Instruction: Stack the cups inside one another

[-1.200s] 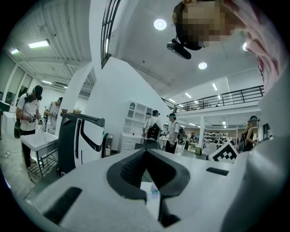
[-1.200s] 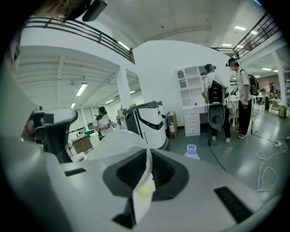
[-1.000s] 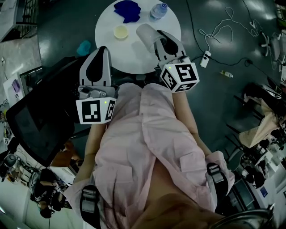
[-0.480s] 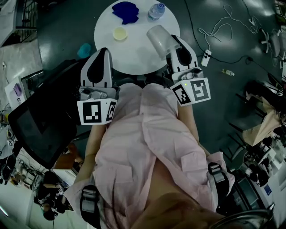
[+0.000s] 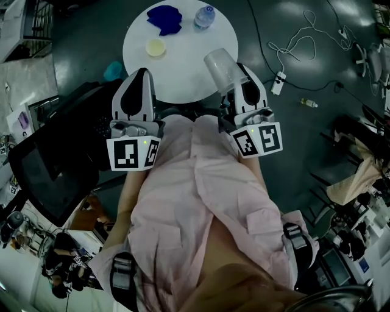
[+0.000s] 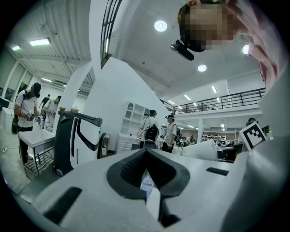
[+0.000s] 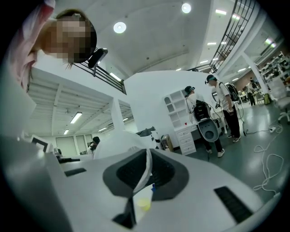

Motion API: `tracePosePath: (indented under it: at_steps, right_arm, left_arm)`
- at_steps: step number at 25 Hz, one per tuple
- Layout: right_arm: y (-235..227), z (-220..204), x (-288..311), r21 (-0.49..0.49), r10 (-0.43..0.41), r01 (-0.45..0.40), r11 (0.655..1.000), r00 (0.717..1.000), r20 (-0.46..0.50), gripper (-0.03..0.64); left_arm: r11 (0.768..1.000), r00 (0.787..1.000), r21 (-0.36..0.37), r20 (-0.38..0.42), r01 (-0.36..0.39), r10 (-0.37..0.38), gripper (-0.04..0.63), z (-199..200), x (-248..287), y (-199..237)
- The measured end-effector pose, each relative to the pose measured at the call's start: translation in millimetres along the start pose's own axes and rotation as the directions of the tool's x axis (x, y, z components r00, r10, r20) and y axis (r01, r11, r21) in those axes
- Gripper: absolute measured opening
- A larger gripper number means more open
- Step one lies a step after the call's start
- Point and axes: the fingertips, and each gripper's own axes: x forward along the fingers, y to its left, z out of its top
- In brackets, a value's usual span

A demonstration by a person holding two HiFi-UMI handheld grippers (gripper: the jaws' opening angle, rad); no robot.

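Jaws of right gripper (image 5: 236,78) pinching clear cup (image 5: 219,64) rim, left gripper (image 5: 139,74) closed, empty

The table (image 5: 183,73) is bare nearside; yellow cup (image 5: 155,47), cloth (image 5: 164,18), bottle (image 5: 204,16) beyond.

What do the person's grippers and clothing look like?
The left gripper and right gripper are white wedge-shaped shells with black padded jaws. Each carries a white cube printed with black square markers. The person wears a pale pink shirt.

The right tool (image 5: 236,80) has pulled the clear cup (image 5: 220,64) (rim pinched) toward the table (image 5: 183,70) edge.
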Motion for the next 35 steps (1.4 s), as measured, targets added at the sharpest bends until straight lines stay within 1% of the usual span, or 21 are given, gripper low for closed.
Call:
tracePosePath:
  at_steps: [8,13,20,28,35]
  right_arm:
    - [-32.6,7.3,-37.8,0.007,0.018,-0.018,1.000,1.000,-0.019,0.040]
    - [-50.1,8.8,-58.4,0.004,0.045,-0.045,0.999,0.999,-0.028,0.040]
    - [-65.8,15.0,-77.6,0.004,0.066,-0.066,0.998,0.998,-0.008,0.040]
    - [-72.2,13.0,-90.7,0.011,0.082,-0.082,0.997,0.997,-0.006,0.040]
    - [-69.9,13.8,-92.9,0.012,0.095,-0.095,0.995,0.995,-0.001,0.040]
  left_arm:
    - [1.000,1.000,-0.030,0.001,-0.005,0.005,0.017,-8.2,-4.1,-60.4]
    - [0.999,0.999,-0.031,0.020,-0.035,0.035,0.016,-12.2,-9.0,-88.5]
    - [0.997,0.996,-0.026,0.030,-0.079,0.080,0.015,-18.8,-19.8,-108.7]
    - [0.996,0.996,-0.008,0.038,-0.083,0.084,0.016,-21.4,-24.8,-124.6]
    - [0.996,0.995,0.001,0.042,-0.094,0.093,0.017,-19.7,-29.7,-125.9]
